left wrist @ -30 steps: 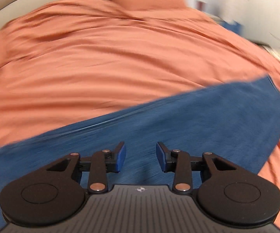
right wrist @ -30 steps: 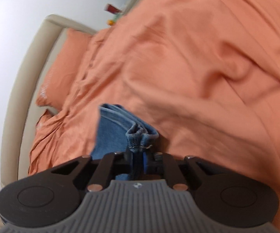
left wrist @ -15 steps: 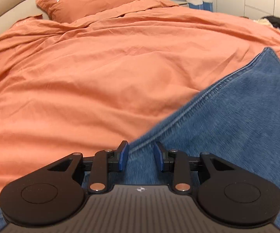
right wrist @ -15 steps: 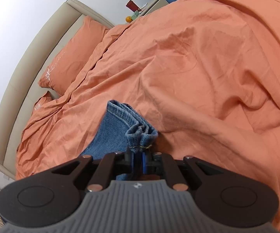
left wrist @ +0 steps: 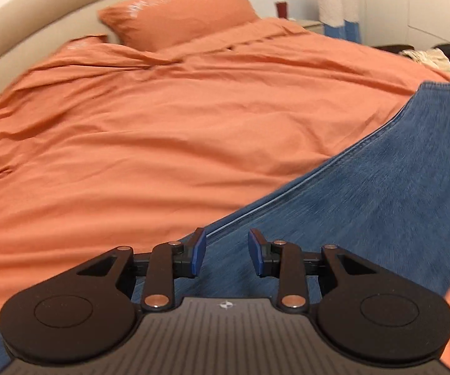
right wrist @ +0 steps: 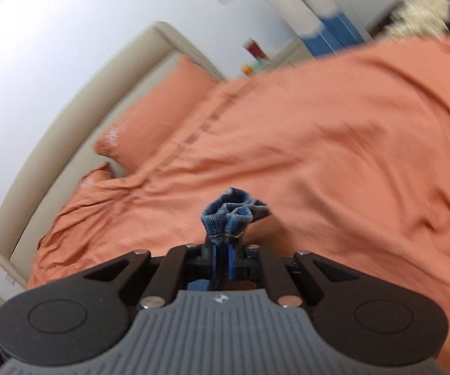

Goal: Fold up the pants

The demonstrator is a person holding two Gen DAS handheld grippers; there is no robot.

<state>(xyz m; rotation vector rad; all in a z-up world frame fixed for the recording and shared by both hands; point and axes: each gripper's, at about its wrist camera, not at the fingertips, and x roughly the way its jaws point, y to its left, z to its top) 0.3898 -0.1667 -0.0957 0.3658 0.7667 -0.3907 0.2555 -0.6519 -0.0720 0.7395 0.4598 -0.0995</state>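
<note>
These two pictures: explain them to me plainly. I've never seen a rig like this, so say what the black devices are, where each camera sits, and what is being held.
No robot here: a person holds a two-finger gripper in each hand, and a camera on each looks forward along its fingers. Both views show a bed with an orange cover and a pillow by the headboard. In the left view, the left gripper is open, nothing between its blue pads, above blue jeans spread on the cover. In the right view, the right gripper is shut on a bunched end of the jeans, probably a leg hem. The job is folding them.
</note>
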